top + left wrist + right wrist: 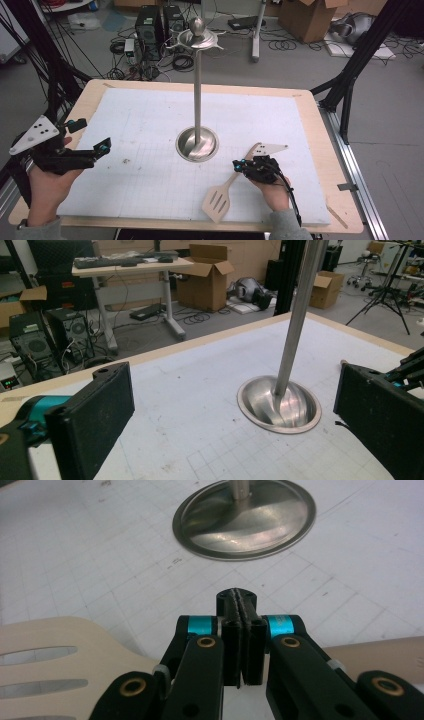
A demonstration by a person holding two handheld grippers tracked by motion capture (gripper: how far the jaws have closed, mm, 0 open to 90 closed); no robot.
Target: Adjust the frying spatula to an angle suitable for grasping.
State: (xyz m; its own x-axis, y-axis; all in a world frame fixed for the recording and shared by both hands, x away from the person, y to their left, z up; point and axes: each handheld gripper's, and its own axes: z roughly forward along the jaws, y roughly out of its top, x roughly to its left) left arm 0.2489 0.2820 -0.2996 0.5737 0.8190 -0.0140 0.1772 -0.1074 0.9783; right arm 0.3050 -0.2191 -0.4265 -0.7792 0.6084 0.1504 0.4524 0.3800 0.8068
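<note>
The right gripper [241,611] has its jaws pressed together above the middle of the slotted wooden spatula [220,197]; the handle passes under them, so whether they pinch it I cannot tell. The left gripper [235,405] waits with jaws wide apart and nothing between them, well to the left. The spatula lies flat on the white mat [150,125], just beside the round base of the steel utensil stand [197,144]. To lift it well, the jaws should catch the handle near its balance point and hold it level.
</note>
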